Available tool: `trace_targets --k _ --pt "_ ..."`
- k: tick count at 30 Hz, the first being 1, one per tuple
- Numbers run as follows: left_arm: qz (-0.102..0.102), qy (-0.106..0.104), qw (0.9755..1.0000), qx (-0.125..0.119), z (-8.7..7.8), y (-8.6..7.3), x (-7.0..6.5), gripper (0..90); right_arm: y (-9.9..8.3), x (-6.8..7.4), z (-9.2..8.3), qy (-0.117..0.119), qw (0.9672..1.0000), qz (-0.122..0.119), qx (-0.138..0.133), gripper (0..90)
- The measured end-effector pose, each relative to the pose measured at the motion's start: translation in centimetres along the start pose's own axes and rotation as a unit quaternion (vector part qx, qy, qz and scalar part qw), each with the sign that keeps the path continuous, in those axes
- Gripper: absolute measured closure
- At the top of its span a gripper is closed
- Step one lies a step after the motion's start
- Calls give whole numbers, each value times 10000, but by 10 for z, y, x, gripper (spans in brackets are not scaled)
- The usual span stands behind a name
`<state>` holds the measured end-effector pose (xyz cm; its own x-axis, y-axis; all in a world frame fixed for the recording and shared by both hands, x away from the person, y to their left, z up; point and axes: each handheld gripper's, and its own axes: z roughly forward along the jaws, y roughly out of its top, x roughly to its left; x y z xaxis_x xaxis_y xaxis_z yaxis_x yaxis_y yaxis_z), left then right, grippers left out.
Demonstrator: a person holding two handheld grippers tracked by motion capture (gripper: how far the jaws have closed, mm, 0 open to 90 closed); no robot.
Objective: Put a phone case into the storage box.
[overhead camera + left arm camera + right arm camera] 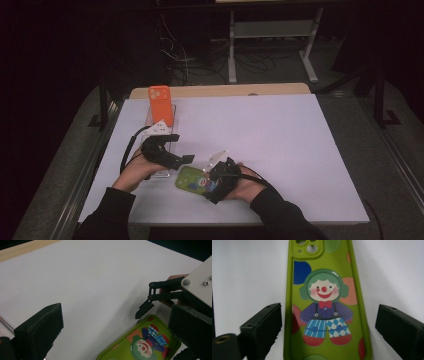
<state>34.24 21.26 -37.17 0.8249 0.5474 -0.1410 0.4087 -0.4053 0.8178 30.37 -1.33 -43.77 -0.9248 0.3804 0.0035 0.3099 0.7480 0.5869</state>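
Between the right tool's [329,322] spread jaws lies a green phone case [325,302].

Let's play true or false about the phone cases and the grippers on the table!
1. The green clown-print phone case lies flat on the white table. True.
2. The right hand-held gripper is squeezing the case. False: its jaws stand open on either side, apart from it.
3. The orange phone case stands upright in a clear stand. True.
4. The left hand-held gripper holds the orange case. False: it is open and holds nothing.
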Motion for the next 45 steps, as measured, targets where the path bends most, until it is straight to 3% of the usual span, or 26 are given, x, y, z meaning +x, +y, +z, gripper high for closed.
trace_targets --k 12,18,26,35,40,42,45 --pt "-8 -10 10000 -2 0 0 0 0 -2 3 6 -13 9999 -86 118 130" --pt "1 -16 10000 14 0 0 0 0 -2 5 5 15 9999 17 119 141" --pt "19 -80 10000 -48 -1 1 -1 0 -2 4 2 -66 9998 -167 71 149" --pt "210 -274 9994 22 2 3 -7 0 -10 -20 -27 -92 9996 -258 40 150" --pt "368 -416 9984 123 9 5 -13 0 -17 -37 -46 -139 9996 -227 23 150" --pt "457 -483 9976 179 11 7 -15 0 -21 -45 -53 -52 9999 -162 -6 150" --pt "546 -603 9965 202 16 10 -17 0 -26 -56 -61 -30 9997 -244 2 150"
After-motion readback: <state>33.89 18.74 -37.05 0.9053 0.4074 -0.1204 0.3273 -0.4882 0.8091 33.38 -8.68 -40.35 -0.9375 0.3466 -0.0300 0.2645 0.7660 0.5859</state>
